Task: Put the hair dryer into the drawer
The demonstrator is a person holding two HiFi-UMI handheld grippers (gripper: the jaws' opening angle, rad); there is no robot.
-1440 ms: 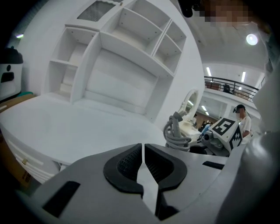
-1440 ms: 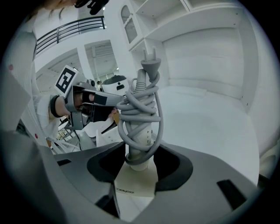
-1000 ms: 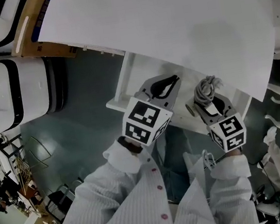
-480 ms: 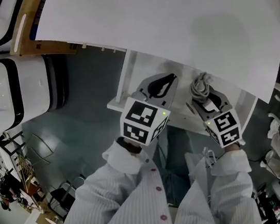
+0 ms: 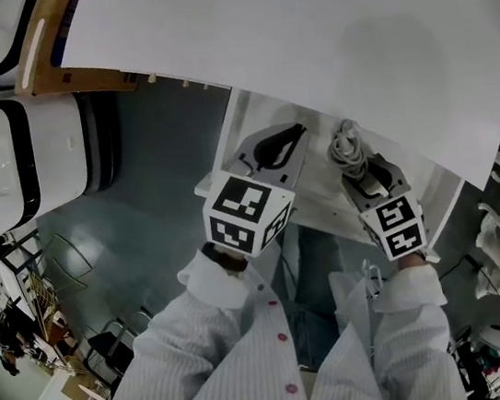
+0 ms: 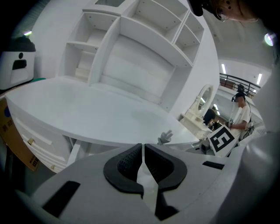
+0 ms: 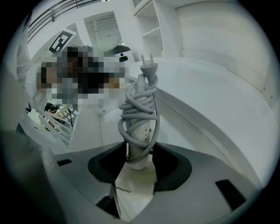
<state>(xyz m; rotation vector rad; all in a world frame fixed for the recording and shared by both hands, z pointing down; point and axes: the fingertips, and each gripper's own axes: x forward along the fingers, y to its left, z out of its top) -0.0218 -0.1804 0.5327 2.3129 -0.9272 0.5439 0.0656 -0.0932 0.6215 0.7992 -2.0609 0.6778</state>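
Now my right tool [image 7: 139, 158] is clamped on the handle of the hair dryer [image 7: 141, 124], and its jaws have just been closing a little on it. A grey cord [image 7: 131, 109] is wound around the handle, with the plug [image 7: 149, 66] at the far end. The dryer is over the open white drawer [image 5: 224, 152] under the worktop [image 5: 300, 38]. My left tool [image 6: 143, 162] has its jaws together with nothing between them, above the drawer's left part.

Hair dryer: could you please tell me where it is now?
The hair dryer is right of centre in the head view, above the open desk drawer, held by the right gripper, whose jaws have just been closing on it.
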